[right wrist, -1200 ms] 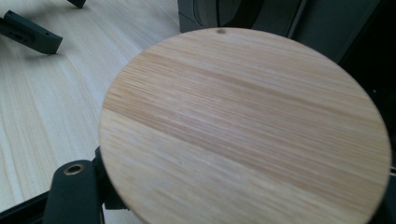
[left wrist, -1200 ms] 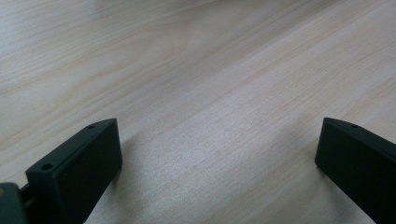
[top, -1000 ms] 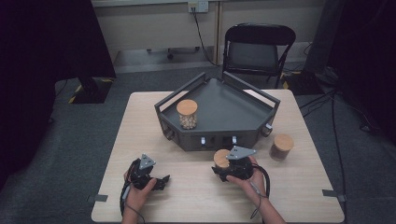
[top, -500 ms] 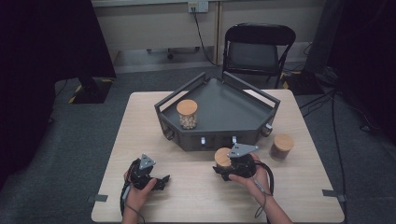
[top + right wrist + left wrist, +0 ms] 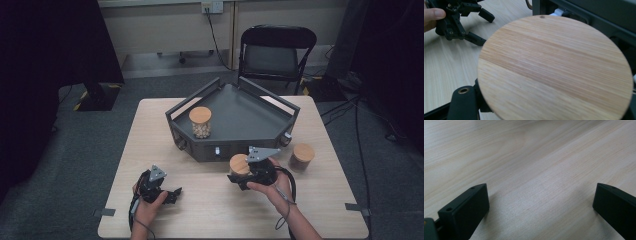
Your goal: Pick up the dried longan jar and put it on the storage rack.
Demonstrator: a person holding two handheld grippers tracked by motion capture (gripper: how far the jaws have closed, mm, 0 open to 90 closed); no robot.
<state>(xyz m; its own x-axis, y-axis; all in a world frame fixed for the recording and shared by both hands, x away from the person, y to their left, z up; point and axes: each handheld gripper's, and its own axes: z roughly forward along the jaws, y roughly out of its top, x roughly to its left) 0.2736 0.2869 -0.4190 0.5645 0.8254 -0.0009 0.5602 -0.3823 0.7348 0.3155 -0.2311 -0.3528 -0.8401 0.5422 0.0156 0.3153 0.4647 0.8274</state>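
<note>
A: What sits nearest the person?

B: The left gripper (image 5: 172, 194), low over the table (image 5: 150, 125) at the near left, jaws wide apart with bare wood between them.

A: And the other hand?

B: The right gripper (image 5: 239, 178) is clamped on a jar with a wooden lid (image 5: 239, 164) (the round lid looms large in the right gripper view). It hangs just in front of the grey tray (image 5: 260, 117).

A: Anything beside it?

B: A dark-filled jar (image 5: 302, 156) stands on the table to the right, near the tray's corner.

A: Farther out?

B: A jar of pale pieces (image 5: 200, 121) stands upright inside the tray, at its left side. Beyond the table, a black folding chair (image 5: 276, 47).
</note>
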